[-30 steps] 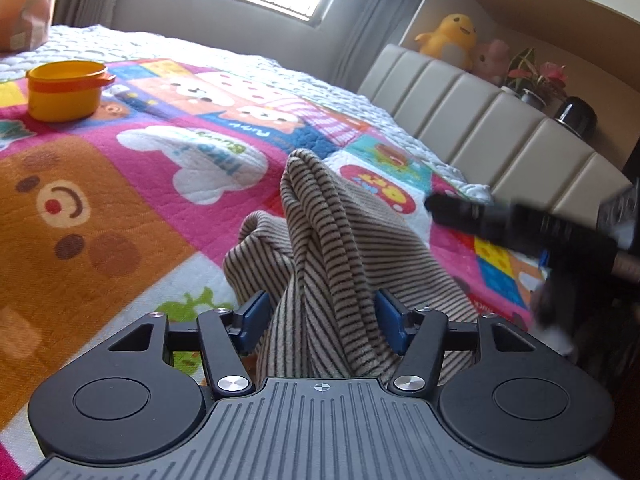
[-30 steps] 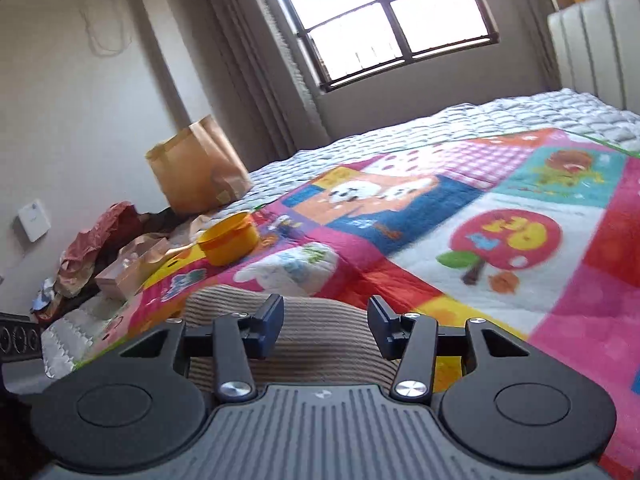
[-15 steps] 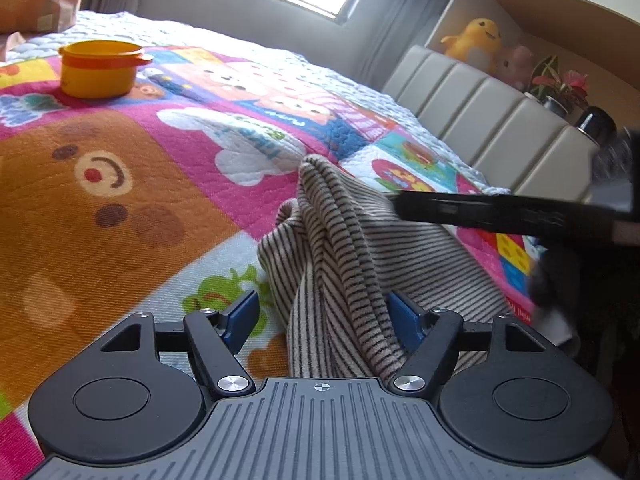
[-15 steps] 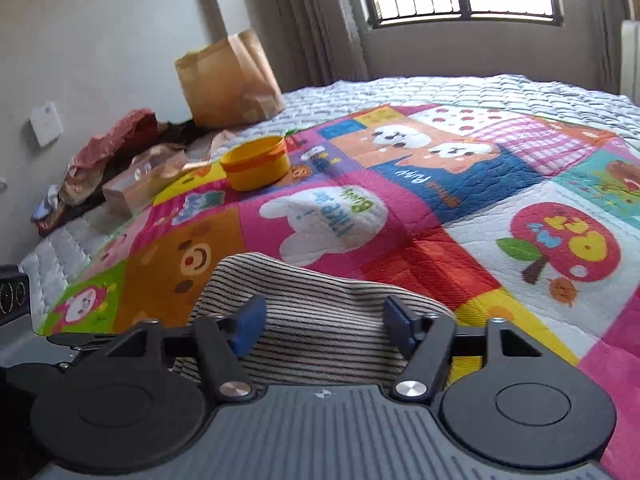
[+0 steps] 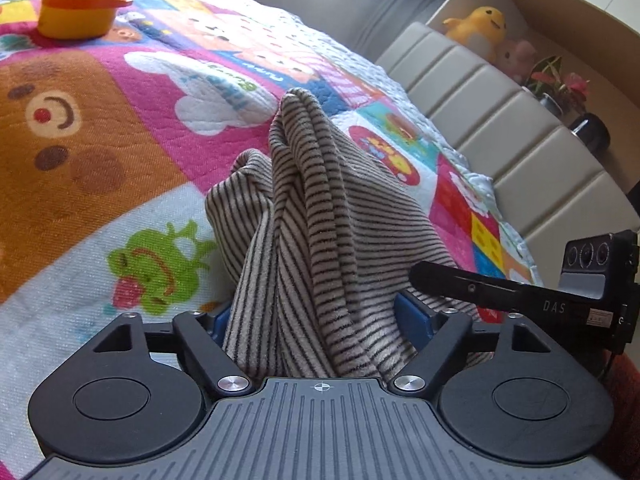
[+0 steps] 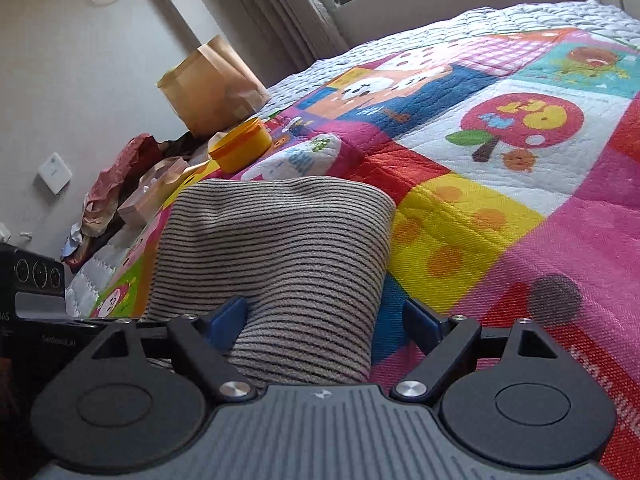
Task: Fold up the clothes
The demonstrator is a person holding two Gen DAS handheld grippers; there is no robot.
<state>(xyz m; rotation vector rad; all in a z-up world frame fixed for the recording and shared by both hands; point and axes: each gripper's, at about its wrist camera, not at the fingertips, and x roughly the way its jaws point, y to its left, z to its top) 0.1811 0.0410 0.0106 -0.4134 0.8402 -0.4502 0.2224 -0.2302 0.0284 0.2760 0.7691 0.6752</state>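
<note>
A beige garment with thin dark stripes (image 5: 320, 200) lies bunched on the colourful cartoon quilt (image 5: 100, 160), rising in a ridge of folds. My left gripper (image 5: 316, 320) is open, its blue pads wide apart with the cloth heaped between them. In the right wrist view the same garment (image 6: 280, 248) shows a smooth rounded fold. My right gripper (image 6: 322, 320) is open too; the cloth touches its left pad and leaves a gap at the right one. The right gripper's black body (image 5: 520, 292) reaches in from the right edge over the cloth.
An orange lidded container (image 5: 76, 10) stands far off on the quilt (image 6: 520, 160). A padded headboard (image 5: 500, 120) with plush toys (image 5: 480, 28) above it runs along the right. A brown paper bag (image 6: 208, 84) and crumpled clutter (image 6: 120, 184) sit by the wall.
Both grippers have opened wider over the last second and dropped lower toward the quilt. The garment has settled onto the bed between their fingers.
</note>
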